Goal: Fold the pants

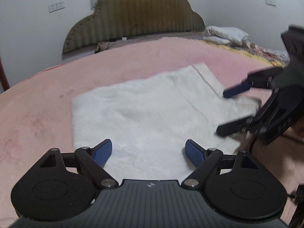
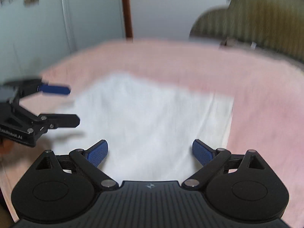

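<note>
The white fleecy pants point(image 1: 144, 110) lie folded into a rough rectangle on the pink bed cover point(image 1: 57, 98). My left gripper point(image 1: 148, 151) is open and empty, just above the pants' near edge. My right gripper point(image 1: 220, 112) reaches in from the right, open, over the pants' right edge. In the right wrist view the pants point(image 2: 152, 117) fill the middle, blurred by motion. My right gripper point(image 2: 150, 152) is open and empty above them. The left gripper point(image 2: 74, 105) shows at the left, open, beside the pants' left edge.
A green scalloped headboard point(image 1: 136, 19) stands at the far end of the bed. A crumpled white quilt point(image 1: 226, 34) lies at the back right. A white wall with sockets point(image 1: 56, 6) is at the left. A brown door frame point(image 2: 127, 9) stands behind the bed.
</note>
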`<state>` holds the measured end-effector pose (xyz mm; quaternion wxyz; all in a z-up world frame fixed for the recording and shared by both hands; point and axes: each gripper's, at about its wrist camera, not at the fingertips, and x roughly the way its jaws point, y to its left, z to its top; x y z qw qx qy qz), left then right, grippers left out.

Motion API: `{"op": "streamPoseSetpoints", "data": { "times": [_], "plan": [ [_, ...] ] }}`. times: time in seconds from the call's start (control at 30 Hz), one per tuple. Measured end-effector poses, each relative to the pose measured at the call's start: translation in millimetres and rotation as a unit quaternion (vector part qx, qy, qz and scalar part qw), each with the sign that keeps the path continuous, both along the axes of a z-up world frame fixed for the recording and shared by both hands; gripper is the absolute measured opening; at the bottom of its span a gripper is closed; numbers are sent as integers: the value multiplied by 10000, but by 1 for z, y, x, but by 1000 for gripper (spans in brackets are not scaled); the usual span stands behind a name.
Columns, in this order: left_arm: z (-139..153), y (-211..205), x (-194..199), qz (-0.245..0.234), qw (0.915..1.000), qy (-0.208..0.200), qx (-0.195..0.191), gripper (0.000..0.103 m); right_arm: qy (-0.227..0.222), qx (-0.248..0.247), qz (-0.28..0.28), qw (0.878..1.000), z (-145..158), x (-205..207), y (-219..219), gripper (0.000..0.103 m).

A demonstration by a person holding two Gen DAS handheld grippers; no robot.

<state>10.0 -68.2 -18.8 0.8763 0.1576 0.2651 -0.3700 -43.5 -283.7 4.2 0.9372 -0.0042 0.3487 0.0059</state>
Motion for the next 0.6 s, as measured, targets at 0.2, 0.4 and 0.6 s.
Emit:
{"op": "streamPoseSetpoints", "data": {
  "times": [0.2, 0.4, 0.6],
  "plan": [
    [5, 5, 16, 232, 9986, 175, -451, 89, -533, 231, -44, 9983, 19, -7, 1, 97],
    [4, 12, 6, 90, 9996, -105, -253, 89, -134, 226, -38, 9996, 1, -7, -2, 97],
    [6, 51, 53, 905, 9923, 525, -660, 95, -353, 1505, -1190, 9808, 8, -20, -71, 102]
  ]
}}
